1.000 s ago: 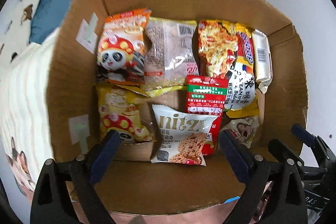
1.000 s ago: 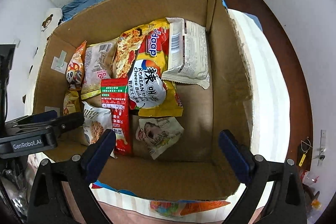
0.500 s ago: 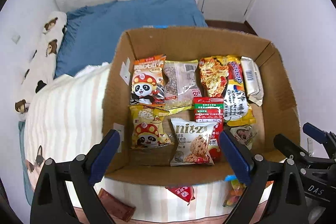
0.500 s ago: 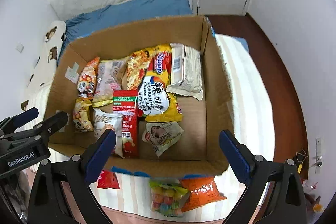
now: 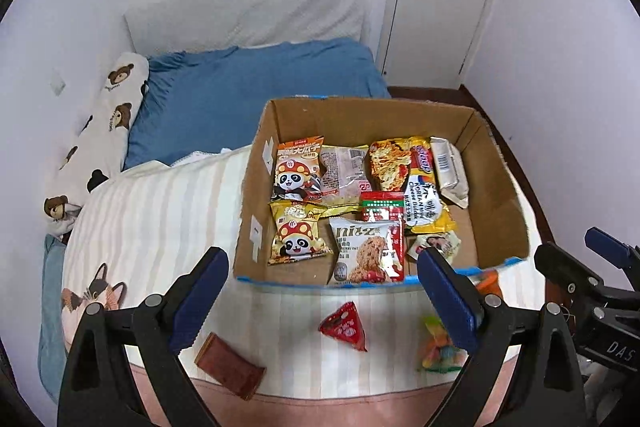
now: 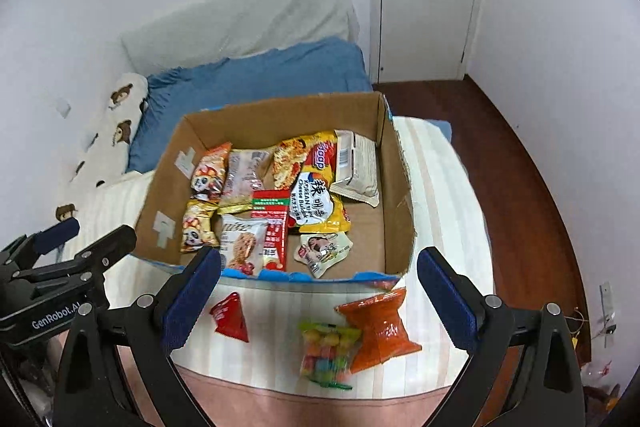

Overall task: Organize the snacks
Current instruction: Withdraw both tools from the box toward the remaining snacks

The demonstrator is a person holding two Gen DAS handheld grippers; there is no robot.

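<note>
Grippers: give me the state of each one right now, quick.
Left gripper: open, holding nothing, above the bed short of the cardboard box.
Right gripper: open, holding nothing, above the loose snacks.

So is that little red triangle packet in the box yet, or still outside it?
Outside. The red triangle packet lies on the striped bedcover just in front of the cardboard box, beyond its near wall.

box [image 6: 396,187] on bed [image 6: 440,187] | snack packets [image 6: 276,203] inside box | triangular pouch [image 6: 230,317], candy bag [image 6: 326,353], crinkled packet [image 6: 380,329] before box
</note>
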